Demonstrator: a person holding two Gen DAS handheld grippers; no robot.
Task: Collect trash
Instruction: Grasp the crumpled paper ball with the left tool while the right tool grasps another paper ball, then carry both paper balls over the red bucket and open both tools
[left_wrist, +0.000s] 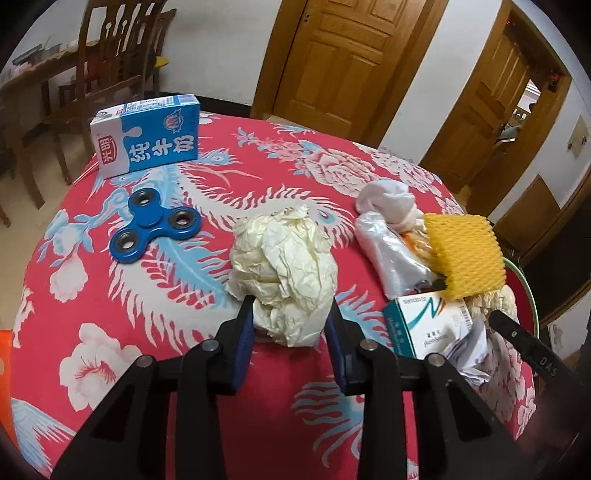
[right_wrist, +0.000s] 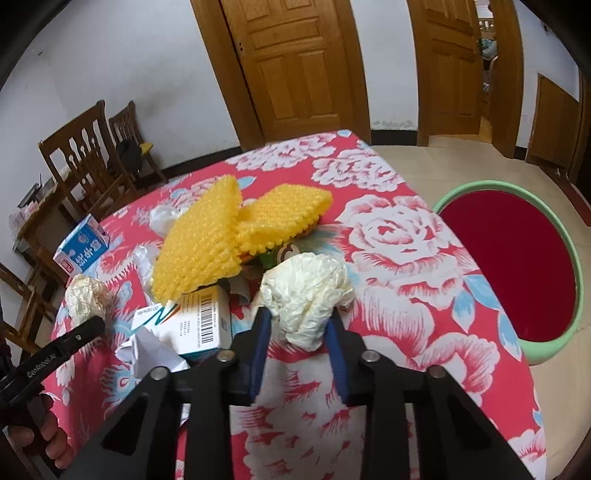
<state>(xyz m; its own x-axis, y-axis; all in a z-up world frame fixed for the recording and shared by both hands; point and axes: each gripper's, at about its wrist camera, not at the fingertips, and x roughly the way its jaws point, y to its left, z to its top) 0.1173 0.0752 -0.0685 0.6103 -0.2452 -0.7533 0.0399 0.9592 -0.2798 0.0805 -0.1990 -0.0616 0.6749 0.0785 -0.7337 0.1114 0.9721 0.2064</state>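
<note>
My left gripper (left_wrist: 291, 314) is shut on a crumpled cream paper ball (left_wrist: 284, 269) resting on the red floral tablecloth (left_wrist: 184, 332). My right gripper (right_wrist: 300, 321) is shut on a second crumpled cream paper ball (right_wrist: 308, 295), held near the table's right edge. The left gripper's ball shows in the right wrist view (right_wrist: 86, 297) with the left gripper's finger (right_wrist: 74, 336) at it. A trash pile lies between them: yellow foam netting (right_wrist: 207, 243), a white medicine box (right_wrist: 199, 325), clear plastic (left_wrist: 391, 254), white tissue (left_wrist: 384, 201).
A blue milk carton (left_wrist: 147, 134) and a blue fidget spinner (left_wrist: 155, 229) lie at the far left of the table. A green-rimmed red bin (right_wrist: 517, 266) stands on the floor right of the table. Wooden chairs (right_wrist: 92, 162) and doors (right_wrist: 295, 66) are behind.
</note>
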